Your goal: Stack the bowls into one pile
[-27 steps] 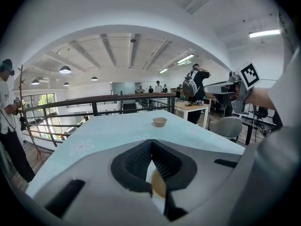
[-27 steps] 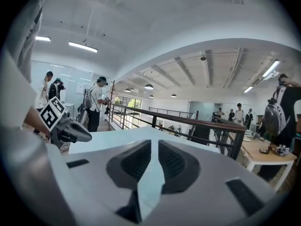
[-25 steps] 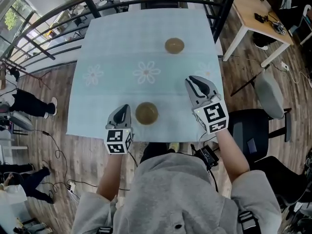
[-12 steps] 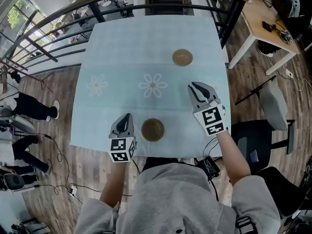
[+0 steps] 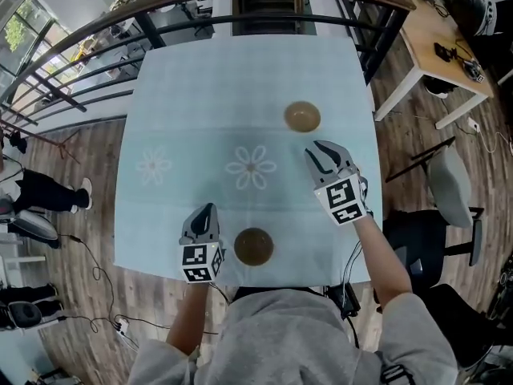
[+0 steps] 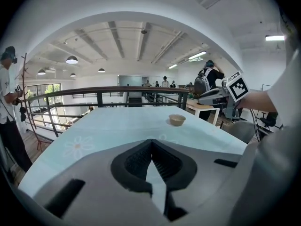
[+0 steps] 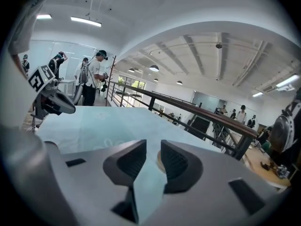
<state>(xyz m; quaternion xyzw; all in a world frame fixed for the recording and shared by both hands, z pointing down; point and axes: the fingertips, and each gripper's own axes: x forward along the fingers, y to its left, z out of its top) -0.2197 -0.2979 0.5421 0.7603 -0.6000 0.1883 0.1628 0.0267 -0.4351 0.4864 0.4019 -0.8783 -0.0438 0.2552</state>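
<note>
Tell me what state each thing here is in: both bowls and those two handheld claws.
Far bowl: upright, empty, standing alone, not stacked.
Near bowl: upright, empty, by the front edge of the table, not stacked.
Left gripper: jaws shut, holding nothing.
Right gripper: jaws apart, holding nothing.

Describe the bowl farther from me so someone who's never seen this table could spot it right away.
Find the pale blue, flower-printed table. Two tan bowls sit on it. The far bowl lies toward the railing, ahead of the right tool; the near bowl sits at the table's edge beside the left tool.
</note>
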